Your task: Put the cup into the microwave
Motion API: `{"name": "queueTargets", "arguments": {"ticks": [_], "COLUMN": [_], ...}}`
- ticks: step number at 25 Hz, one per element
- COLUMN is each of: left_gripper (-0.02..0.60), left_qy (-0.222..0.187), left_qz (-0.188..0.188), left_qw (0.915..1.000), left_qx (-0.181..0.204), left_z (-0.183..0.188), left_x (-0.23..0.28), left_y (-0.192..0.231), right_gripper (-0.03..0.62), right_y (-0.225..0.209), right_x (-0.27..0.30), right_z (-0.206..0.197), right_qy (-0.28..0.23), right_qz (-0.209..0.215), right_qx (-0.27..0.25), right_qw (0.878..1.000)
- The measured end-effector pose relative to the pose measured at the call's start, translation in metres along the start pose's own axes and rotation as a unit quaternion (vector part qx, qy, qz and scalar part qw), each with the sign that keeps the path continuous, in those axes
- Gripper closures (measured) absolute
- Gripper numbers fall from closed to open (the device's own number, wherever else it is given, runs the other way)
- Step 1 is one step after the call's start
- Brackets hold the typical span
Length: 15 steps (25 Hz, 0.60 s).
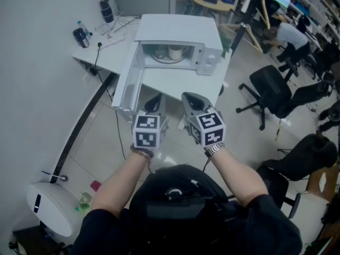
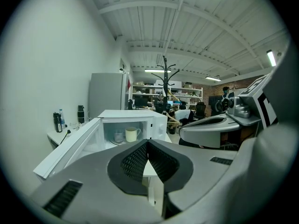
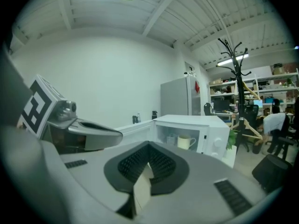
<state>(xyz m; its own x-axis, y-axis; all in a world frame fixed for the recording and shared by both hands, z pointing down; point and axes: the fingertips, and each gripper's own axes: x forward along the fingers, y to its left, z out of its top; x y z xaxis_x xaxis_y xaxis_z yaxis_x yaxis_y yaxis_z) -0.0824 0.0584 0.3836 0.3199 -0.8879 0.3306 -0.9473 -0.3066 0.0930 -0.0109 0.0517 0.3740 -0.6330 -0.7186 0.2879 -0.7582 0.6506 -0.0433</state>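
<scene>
I see one cup (image 1: 175, 52) inside the one open microwave (image 1: 178, 28), upper centre, well beyond my left tool (image 1: 154, 103) and right tool (image 1: 193, 101), both closed on nothing.

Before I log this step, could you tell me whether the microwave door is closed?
No, the microwave has its door swung wide open, with the cup visible inside.

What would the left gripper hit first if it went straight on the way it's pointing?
Most likely the open microwave, around the cavity holding the cup. The left gripper tilts slightly down, so the table in front could come first; depth is unclear.
</scene>
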Motion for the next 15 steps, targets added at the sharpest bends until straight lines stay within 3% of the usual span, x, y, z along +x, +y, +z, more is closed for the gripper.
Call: {"name": "queueTargets", "arguments": {"ticks": [15], "left_gripper": [0.58], "left_qy": [0.003], "left_qz": [0.01], "left_qw": [0.9999], "left_qx": [0.001], "left_z": [0.0], "left_x": [0.003], "left_y": [-0.013], "right_gripper": [0.579], "right_y": [-0.011], "right_x": [-0.01], "right_z": [-0.001], "right_qy": [-0.003], "right_qz": [0.009], "right_qx": [-0.001], "right_qw": [1.0]}}
